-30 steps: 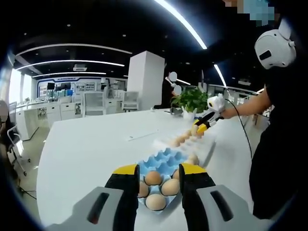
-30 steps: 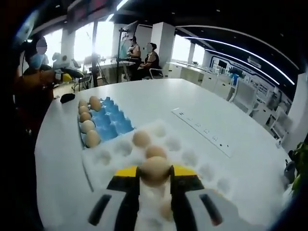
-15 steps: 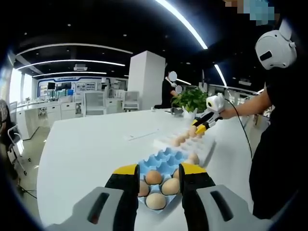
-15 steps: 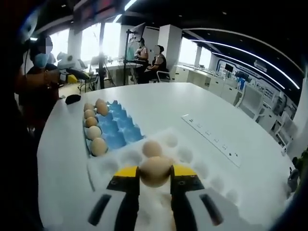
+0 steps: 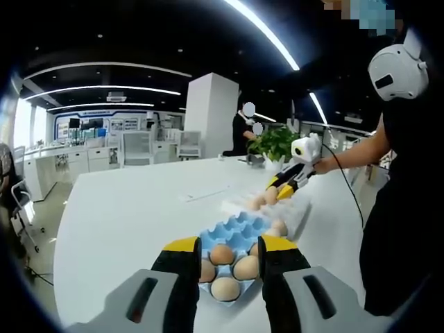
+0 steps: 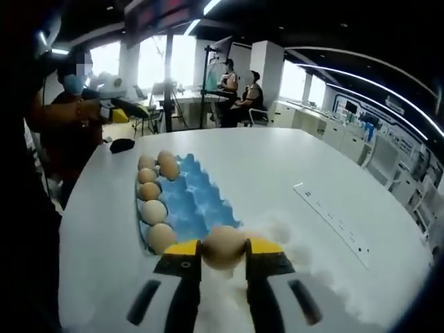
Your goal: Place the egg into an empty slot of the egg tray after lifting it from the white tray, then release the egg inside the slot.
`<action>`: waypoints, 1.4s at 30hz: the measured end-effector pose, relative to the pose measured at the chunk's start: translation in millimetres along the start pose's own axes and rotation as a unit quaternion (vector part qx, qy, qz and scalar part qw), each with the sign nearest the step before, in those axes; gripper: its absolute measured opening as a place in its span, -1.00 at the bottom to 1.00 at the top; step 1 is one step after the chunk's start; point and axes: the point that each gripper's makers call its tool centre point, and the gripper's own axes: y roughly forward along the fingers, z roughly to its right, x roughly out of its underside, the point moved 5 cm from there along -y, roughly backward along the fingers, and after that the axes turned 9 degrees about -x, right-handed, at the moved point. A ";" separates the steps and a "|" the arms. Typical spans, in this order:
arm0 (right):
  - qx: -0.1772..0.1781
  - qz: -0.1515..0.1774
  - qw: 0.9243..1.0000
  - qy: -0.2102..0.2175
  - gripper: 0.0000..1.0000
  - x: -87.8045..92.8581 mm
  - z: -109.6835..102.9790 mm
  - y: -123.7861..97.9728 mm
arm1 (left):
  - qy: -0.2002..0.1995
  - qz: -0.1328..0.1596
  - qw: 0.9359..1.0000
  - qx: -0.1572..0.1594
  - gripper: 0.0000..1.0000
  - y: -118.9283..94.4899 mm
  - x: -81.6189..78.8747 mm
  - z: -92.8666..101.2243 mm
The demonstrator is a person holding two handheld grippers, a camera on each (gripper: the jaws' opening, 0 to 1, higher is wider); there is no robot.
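Observation:
My right gripper point(image 6: 223, 252) is shut on a tan egg point(image 6: 223, 245), held just above the near end of the blue egg tray point(image 6: 201, 205). Several eggs point(image 6: 152, 210) fill the tray's left column; the slots to their right are bare. The white tray point(image 6: 298, 258) lies blurred under and to the right of the jaws. In the left gripper view, my left gripper point(image 5: 229, 251) stands open above the near end of the blue egg tray point(image 5: 239, 225), where several eggs point(image 5: 245, 267) lie. Farther off, the right gripper point(image 5: 276, 191) hangs over the white tray point(image 5: 295, 215).
The white table point(image 5: 125, 215) is wide. A power strip point(image 6: 333, 222) lies right of the trays, a small black object point(image 6: 123, 145) near the table's far left edge. A potted plant point(image 5: 277, 142) stands behind the white tray. The person point(image 5: 402, 173) stands at the table's side.
My right gripper has carried the egg off the white tray toward the blue egg tray, which now lies right ahead of the jaws. The left gripper has held still.

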 end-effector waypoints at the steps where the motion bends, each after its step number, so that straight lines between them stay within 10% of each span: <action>1: -0.007 -0.001 1.000 -0.005 -0.53 -2.1 -2.4 5.0 | -0.001 0.000 1.000 -0.001 -0.35 -0.3 0.4 0.0; 19: -0.093 0.029 0.994 -0.044 -0.53 -46.4 -40.8 87.4 | 0.000 -0.005 1.000 -0.002 -0.32 -0.4 2.5 -1.8; 42: -0.123 0.005 0.991 -0.045 -0.52 -44.8 -46.1 135.0 | -0.003 -0.004 1.000 -0.004 -0.32 -1.2 2.6 -4.3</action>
